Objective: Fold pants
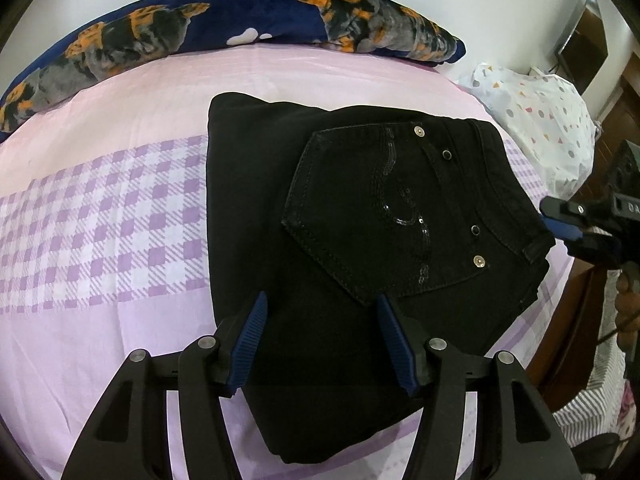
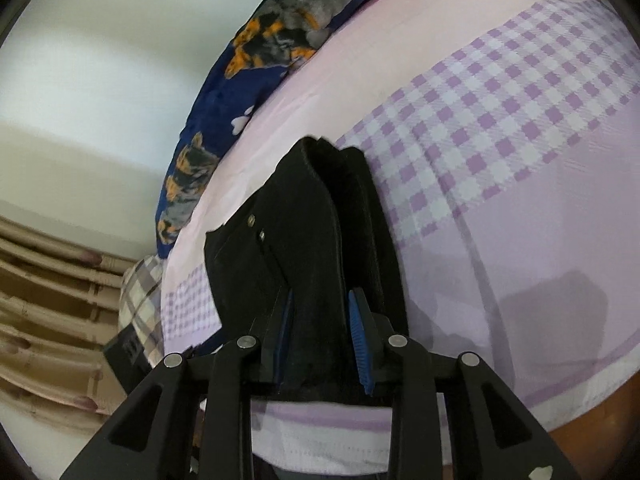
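Pants of black denim [image 1: 360, 220], with a stitched, sequinned back pocket [image 1: 380, 208] facing up, lie already folded into a compact rectangle on the pink and lilac checked bedsheet [image 1: 100, 220], so the folding looks close to done and the step in hand seems to be the release and tidying of the last fold. Above the near edge of the bundle hangs the left gripper [image 1: 320, 340], its blue-padded fingers [image 1: 252, 344] spread well apart with nothing pinched between them. At the waistband end, the right gripper [image 2: 322, 344] straddles the thick folded edge: its fingers [image 2: 360, 348] stand a little apart, cloth lies between them, and the pads seem not to press, so I judge that grip let go rather than held. In the left wrist view the bundle's long axis runs from the near edge away toward the dark blue blanket with orange dog print [image 1: 160, 32], while the waistband, with its metal rivets [image 1: 418, 131], points to the right side, toward the right gripper and the bed's edge. Next, the right hand would need to draw clear without dragging the top layer, and a light press could flatten the stack. A white bag with coloured dots [image 1: 540, 120] sits beyond the bed's corner.
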Demonstrator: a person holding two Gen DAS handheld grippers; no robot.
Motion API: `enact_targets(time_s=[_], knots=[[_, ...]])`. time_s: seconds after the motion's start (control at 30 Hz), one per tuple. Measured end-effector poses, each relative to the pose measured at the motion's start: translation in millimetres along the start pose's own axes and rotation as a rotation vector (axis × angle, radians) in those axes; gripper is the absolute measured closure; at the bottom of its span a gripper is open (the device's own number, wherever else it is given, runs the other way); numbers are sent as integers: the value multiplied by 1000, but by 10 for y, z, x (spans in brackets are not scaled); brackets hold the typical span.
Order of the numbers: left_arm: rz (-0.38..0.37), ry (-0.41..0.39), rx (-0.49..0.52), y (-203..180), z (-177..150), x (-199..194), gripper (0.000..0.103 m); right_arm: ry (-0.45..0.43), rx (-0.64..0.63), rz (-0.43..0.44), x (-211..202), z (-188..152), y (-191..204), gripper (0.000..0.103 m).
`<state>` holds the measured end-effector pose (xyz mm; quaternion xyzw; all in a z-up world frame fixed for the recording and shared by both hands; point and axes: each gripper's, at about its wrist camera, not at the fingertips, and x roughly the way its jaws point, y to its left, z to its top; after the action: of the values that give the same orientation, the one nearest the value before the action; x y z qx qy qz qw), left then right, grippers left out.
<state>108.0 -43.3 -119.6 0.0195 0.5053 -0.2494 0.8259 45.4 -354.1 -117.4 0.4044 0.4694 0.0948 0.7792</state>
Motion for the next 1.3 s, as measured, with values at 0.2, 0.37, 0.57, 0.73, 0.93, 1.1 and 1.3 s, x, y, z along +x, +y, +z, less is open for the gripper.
enact_targets(time_s=[0.2, 0.37, 0.57, 0.73, 0.93, 1.1, 1.3], knots=[[0, 0, -8, 17, -21, -24, 45, 39, -50, -18, 104, -69, 56, 85], [-1, 7, -6, 3, -18, -67, 45, -19, -75, -23, -66, -112, 143, 92], [-15, 17, 20, -85, -63, -173, 45, -49, -60, -27, -212, -244, 107, 94], [4, 38, 60, -178, -113, -143, 45, -13, -21, -97, -29, -358, -179, 95], [33, 50, 74, -233, -102, -102, 45, -13, 2, -80, -26, -348, -220, 90], [45, 49, 78, -246, -98, -93, 45, -27, 42, -80, -68, -335, -191, 80], [53, 48, 83, -257, -91, -90, 45, -106, -58, -149, -222, -250, 70, 80]])
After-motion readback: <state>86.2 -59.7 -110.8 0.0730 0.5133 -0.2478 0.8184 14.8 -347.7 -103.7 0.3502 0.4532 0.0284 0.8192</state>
